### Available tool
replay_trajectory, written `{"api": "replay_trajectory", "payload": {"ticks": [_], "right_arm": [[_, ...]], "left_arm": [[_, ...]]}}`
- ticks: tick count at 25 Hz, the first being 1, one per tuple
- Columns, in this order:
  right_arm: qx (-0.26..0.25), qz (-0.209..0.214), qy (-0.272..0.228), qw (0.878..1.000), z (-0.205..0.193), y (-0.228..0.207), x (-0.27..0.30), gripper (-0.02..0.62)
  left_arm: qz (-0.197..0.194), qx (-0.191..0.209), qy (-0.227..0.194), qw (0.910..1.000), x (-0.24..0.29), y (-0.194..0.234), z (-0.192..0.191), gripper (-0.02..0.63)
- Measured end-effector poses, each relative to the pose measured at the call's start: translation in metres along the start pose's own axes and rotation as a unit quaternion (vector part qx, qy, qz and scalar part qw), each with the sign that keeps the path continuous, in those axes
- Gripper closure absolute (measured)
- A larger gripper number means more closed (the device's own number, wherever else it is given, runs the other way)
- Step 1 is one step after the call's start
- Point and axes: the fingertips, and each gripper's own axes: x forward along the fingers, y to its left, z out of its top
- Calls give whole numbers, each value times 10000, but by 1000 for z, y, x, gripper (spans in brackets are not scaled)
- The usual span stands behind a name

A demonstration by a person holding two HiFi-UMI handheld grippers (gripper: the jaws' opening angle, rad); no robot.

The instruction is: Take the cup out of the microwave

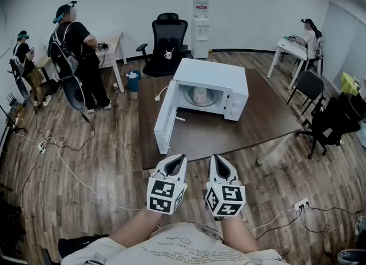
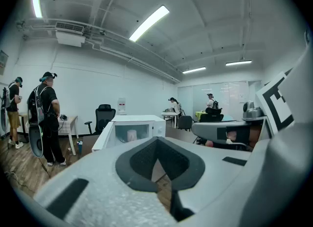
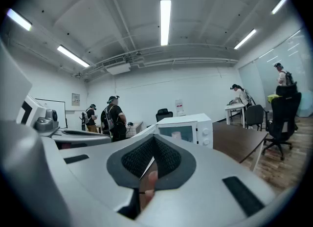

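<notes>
Ahead on the brown table (image 1: 269, 118), white microwave (image 1: 220, 78) with door (image 1: 164, 118) swung wide to the left; cup (image 1: 199, 95), pale and upright, inside the open cavity, touched by nothing. Step in hand, by judgement: the approach, with no reach begun and the door needing no further work. Next move, likely: forward travel of one pair of tongs to the cavity mouth, jaws parted before entry, level passage past the door edge, closure round the cup's wall, then straight withdrawal without tilting. Pose: left tongs (image 1: 179, 157) and right tongs (image 1: 217, 156) low and close to the body, side by side ahead of the forearms, noses aimed at the microwave, well apart from it and short of the table edge, with marker cubes turned up toward the head camera. Both pairs pressed together at the tips, nothing between them; in each gripper view, dark pads meeting in a narrow seam, microwave and cup small beyond.
</notes>
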Motion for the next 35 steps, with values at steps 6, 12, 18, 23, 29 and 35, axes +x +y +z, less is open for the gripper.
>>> {"api": "replay_trajectory", "payload": {"ticks": [6,12,18,23,29,35], "right_arm": [[163,200,-49,9997,4,-11,-3,586],[-179,557,-55,9983,2,-20,-15,586],[-96,656,75,9978,-6,-51,-28,586],[-89,700,254,9972,-18,-65,-37,586],[20,572,270,9980,-23,-80,-34,586],[211,540,387,9976,-37,-87,-15,586]], "left_arm": [[75,-95,44,9999,12,-8,2,592],[0,-161,145,9998,29,-39,-5,592],[32,-264,173,9995,41,-72,-13,592],[26,-312,305,9990,46,-90,-24,592],[57,-325,320,9989,55,-90,-27,592],[25,-340,300,9990,71,-78,-33,592]]}}
